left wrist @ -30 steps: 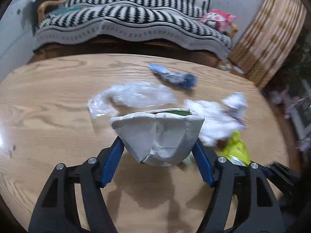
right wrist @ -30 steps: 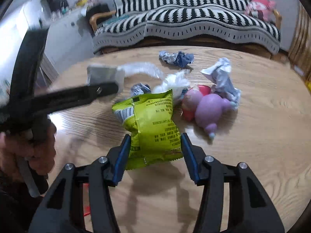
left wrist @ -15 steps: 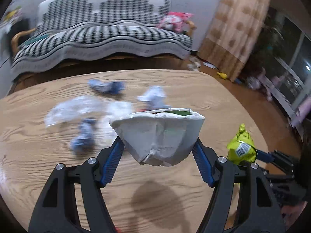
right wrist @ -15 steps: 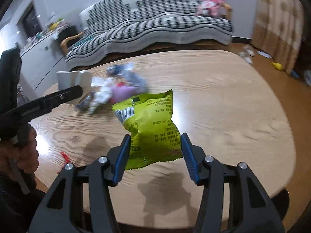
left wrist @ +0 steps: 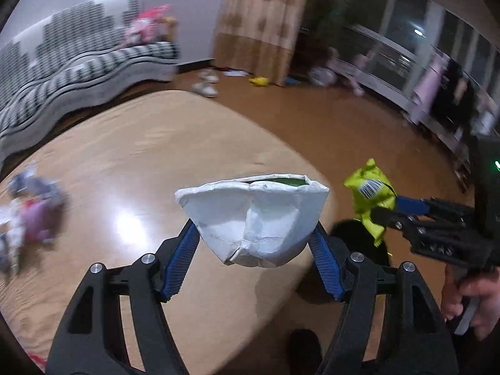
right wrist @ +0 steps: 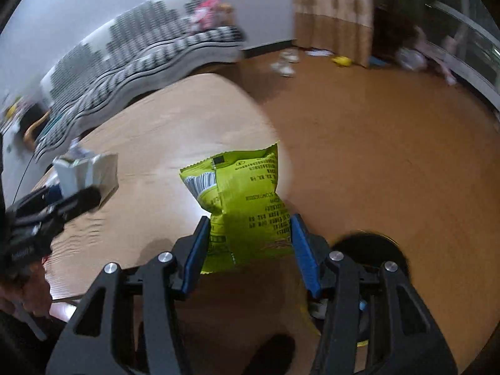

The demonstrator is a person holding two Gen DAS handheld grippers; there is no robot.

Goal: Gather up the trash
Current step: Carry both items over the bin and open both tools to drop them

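Your left claw [left wrist: 253, 237] is clenched on a crumpled white paper carton [left wrist: 254, 218], creased, its open top showing green inside. Your right claw [right wrist: 248, 240] grips a lime-green foil snack packet [right wrist: 240, 200], pinched between the blue pads [right wrist: 197, 250]. Only the left view shows the blurred pile of wrappers [left wrist: 28, 215] lying well off to the left on the round wooden table [left wrist: 156, 143]. The packet's barcode and small dark print are unreadable.

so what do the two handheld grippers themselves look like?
Both match: the left gripper and right gripper have black skeletal frames with triangular cut-outs, silver pivot bolts, and fingers faced with ribbed blue pads. The right unit's black body shows a small green light.
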